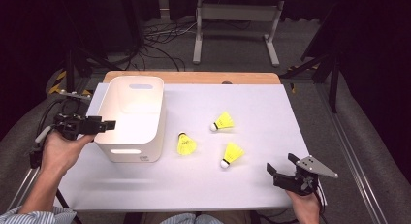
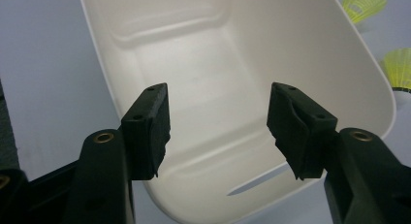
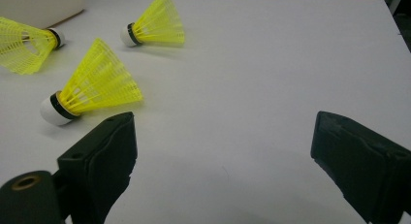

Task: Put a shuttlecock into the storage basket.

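Jaws of the right gripper (image 3: 223, 151) stand wide apart and empty, low over the table (image 1: 252, 180). Nearest shuttlecock (image 3: 89, 90) lies on its side just ahead and to their left, cork toward the gripper, skirt pointing away. Left gripper (image 2: 218, 127), also open and empty, hangs over the white bin (image 1: 131, 115), well apart from the shuttlecocks; the right is the nearer.

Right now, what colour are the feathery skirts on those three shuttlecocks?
Bright yellow, with white tips. The shuttlecocks show best in the right gripper view.
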Demonstrator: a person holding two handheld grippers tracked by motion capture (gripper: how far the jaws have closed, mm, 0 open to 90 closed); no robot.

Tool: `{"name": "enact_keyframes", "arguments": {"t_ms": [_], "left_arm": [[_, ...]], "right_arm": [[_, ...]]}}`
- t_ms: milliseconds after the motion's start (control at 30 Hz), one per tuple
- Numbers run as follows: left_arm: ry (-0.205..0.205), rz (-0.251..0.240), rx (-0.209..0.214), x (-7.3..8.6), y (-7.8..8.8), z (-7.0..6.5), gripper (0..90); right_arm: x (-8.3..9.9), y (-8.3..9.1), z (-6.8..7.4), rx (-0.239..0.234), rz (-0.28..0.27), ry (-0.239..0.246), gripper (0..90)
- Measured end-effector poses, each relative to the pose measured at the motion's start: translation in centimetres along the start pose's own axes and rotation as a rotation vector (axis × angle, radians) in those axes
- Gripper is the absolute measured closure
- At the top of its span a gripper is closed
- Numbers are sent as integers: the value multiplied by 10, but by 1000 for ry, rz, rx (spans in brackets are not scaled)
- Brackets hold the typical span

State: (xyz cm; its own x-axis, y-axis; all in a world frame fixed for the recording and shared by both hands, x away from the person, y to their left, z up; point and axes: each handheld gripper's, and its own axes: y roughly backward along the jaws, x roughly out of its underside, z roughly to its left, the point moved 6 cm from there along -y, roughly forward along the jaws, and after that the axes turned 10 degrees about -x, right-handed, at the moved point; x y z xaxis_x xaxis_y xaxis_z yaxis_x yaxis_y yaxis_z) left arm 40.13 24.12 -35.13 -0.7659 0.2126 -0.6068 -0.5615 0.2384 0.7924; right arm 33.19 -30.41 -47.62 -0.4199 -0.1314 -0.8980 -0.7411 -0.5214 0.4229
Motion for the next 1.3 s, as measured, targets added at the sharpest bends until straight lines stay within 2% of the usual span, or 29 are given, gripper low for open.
{"name": "enact_keyframes", "arguments": {"t_ms": [100,200,267,433,1300], "left_arm": [[-6,0,7,-2,-1,-5,420],[-30,-1,13,-5,-3,-11,422],[-23,2,22,-6,-4,-14,423],[-42,6,32,-8,-8,-21,426],[-88,19,93,-20,-23,-55,435]], "right_arm": [[0,0,0,1,1,-1,100],[0,0,0,1,3,-1,101],[0,0,0,1,3,-1,100],[0,0,0,0,2,-1,100],[1,0,0,-1,6,0,100]]}}
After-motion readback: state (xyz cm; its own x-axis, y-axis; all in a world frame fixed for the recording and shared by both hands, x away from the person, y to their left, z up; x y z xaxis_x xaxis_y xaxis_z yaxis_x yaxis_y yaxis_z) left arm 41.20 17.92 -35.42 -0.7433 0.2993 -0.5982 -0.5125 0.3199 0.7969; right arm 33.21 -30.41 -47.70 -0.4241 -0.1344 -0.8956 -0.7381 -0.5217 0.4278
